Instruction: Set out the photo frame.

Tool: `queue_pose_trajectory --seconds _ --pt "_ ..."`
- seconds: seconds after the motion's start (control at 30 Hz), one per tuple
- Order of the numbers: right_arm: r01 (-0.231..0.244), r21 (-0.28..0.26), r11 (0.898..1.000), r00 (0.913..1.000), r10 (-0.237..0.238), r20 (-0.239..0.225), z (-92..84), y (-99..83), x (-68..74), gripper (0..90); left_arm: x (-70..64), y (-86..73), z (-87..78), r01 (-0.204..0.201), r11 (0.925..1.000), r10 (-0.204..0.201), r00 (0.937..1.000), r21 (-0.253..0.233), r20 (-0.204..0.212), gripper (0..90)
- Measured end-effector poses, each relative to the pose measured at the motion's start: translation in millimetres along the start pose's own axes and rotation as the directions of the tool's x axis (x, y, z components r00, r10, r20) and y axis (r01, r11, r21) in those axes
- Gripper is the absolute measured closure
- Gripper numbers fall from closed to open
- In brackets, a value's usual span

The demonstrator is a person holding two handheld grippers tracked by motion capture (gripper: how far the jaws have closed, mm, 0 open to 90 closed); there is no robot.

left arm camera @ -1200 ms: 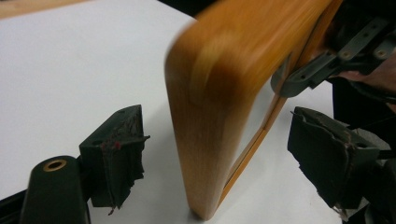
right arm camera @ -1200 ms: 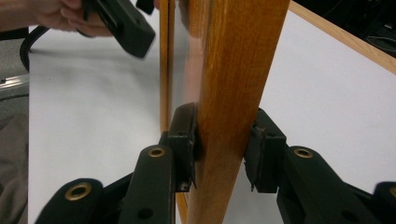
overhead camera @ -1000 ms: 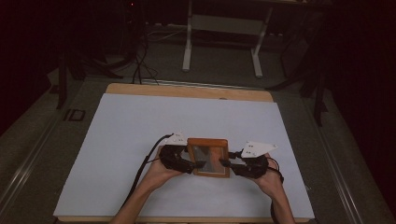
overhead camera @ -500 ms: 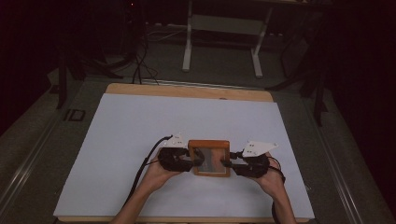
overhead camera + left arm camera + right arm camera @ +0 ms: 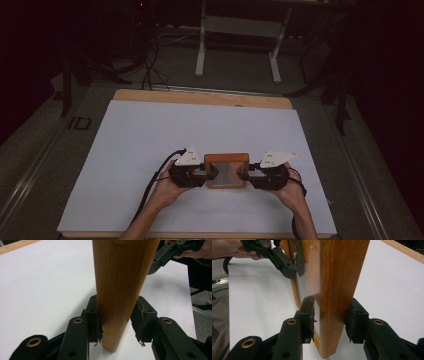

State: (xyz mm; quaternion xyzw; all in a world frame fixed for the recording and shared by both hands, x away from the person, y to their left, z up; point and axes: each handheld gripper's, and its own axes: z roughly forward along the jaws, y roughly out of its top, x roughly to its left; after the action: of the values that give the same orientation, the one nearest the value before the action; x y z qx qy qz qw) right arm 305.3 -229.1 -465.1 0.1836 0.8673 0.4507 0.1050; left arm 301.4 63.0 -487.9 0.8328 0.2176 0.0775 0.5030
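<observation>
Dark floor, trailing cables and the legs of a metal stand (image 5: 239, 47) are framing the far side of the scene, while a white sheet (image 5: 150, 145) is covering the wooden table (image 5: 200, 96) and taking up most of the high view. Near the front edge of that sheet, a little right of centre, a wooden frame (image 5: 226, 171) with a glassy panel is sitting between the two tongs.

At its left edge the left gripper (image 5: 209, 173) is straddling the wood; its jaws have just been closing around that edge. In the left gripper view the frame (image 5: 122, 287) is standing between the pads (image 5: 96, 322), the left one touching the wood and the right one looking just short of it, so the grip is appearing nearly but not fully set. At the right edge the right gripper (image 5: 243, 176) is doing the same, and its jaws have been easing open slightly. In the right gripper view both pads (image 5: 308, 315) are lying against the frame (image 5: 337, 290), one on the panel side and one on the back, so this side is seeming held.

Judging from this, the approach is finished and both edges are bracketed. What is remaining is firming up the left hold, then lifting or turning the frame with both hands together. Whether the frame is resting on the sheet or already tipping up I cannot tell.
</observation>
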Motion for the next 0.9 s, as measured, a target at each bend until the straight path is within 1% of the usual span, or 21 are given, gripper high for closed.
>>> queue_pose_trajectory --seconds 0.1,0.17,0.27,0.33,0.47,0.67,0.9 --pt "-0.001 -0.006 1.0 1.0 0.001 -0.004 1.8 1.7 0.7 62.7 0.1 0.3 -3.4 -0.001 1.0 0.001 1.0 -0.001 -0.008 62.2" --pt "-0.004 -0.008 1.0 1.0 0.004 -0.002 2.4 3.6 1.6 62.7 0.5 0.4 -6.0 0.006 0.9999 -0.006 0.9999 -0.013 -0.013 61.9" --pt "-0.003 -0.015 1.0 1.0 0.003 -0.001 4.1 6.5 2.8 62.7 1.4 0.8 -9.9 0.006 0.9999 -0.006 0.9998 -0.012 -0.021 61.5" --pt "-0.007 -0.016 1.0 1.0 0.007 0.001 5.4 8.1 3.8 62.7 1.7 0.8 -11.3 0.015 0.9998 -0.016 0.9994 -0.013 -0.03 61.0" --pt "-0.006 -0.013 1.0 0.9999 0.006 0.011 9.8 11.1 5.1 62.6 3.6 0.3 -13.6 0.023 0.9997 -0.023 0.9985 -0.011 -0.05 59.8" --pt "-0.016 -0.016 1.0 0.9997 0.016 0.017 15.9 15.4 7.0 62.4 6.4 -0.4 -19.5 0.036 0.9993 -0.036 0.9971 -0.012 -0.066 58.8" --pt "-0.056 -0.041 0.998 0.9983 0.056 0.016 23.4 18.1 9.4 62.4 10.6 0.0 -26.1 0.053 0.9984 -0.054 0.9951 -0.02 -0.083 57.0"
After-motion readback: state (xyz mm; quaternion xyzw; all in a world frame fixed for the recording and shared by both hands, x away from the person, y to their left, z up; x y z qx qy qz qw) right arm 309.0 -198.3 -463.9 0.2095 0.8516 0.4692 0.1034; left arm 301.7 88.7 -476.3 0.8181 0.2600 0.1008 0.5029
